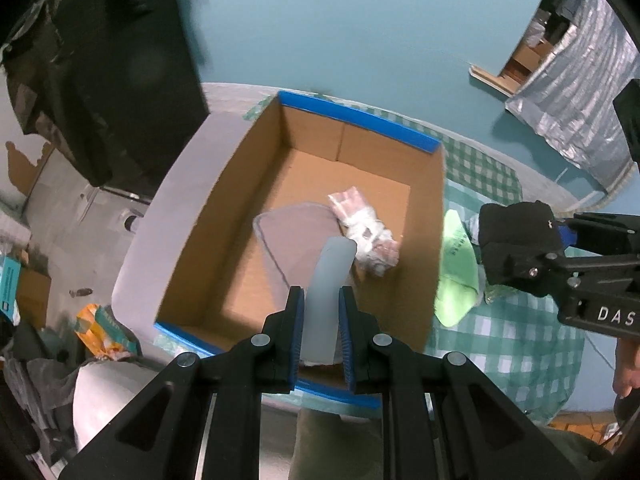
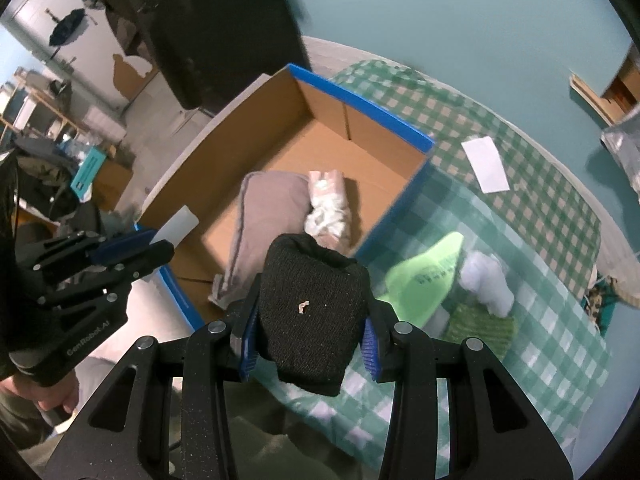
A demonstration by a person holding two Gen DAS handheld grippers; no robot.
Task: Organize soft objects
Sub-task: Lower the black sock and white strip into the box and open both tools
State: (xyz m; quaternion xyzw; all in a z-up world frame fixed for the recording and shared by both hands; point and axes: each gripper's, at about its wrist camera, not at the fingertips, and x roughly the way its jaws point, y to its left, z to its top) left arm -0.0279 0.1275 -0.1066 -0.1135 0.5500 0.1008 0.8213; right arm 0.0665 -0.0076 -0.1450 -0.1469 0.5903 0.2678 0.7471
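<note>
- Round counter [image 2: 532,320] under a green-and-white checked cloth; teal floor beyond, cluttered shelves and a dark hanging shape toward the room's edge.
- Open cardboard box [image 1: 224,216] with blue-taped rims on the counter; inside, a folded grey cloth [image 2: 264,208] and a pink-and-white bundle [image 2: 328,208] touching its edge.
- Left gripper [image 1: 320,312] above the near rim of the box, fingers closed on a pale grey strip [image 1: 326,292]; strip's long axis runs away from the camera, far end curving over the grey cloth.
- Right gripper [image 2: 310,328] over the cloth just beside the box, fingers clamped on a rolled black sock [image 2: 312,312]; sock's long axis along the fingers, rounded end toward the box.
- Loose on the cloth near the box: lime-green cloth [image 2: 428,276], a white fluffy item [image 2: 488,276], a green knitted piece [image 2: 480,328].
- Right wrist view only: white paper slip [image 2: 486,164] farther out on the cloth.
- Left wrist view only: silver sheeting [image 1: 580,92] on the floor.
</note>
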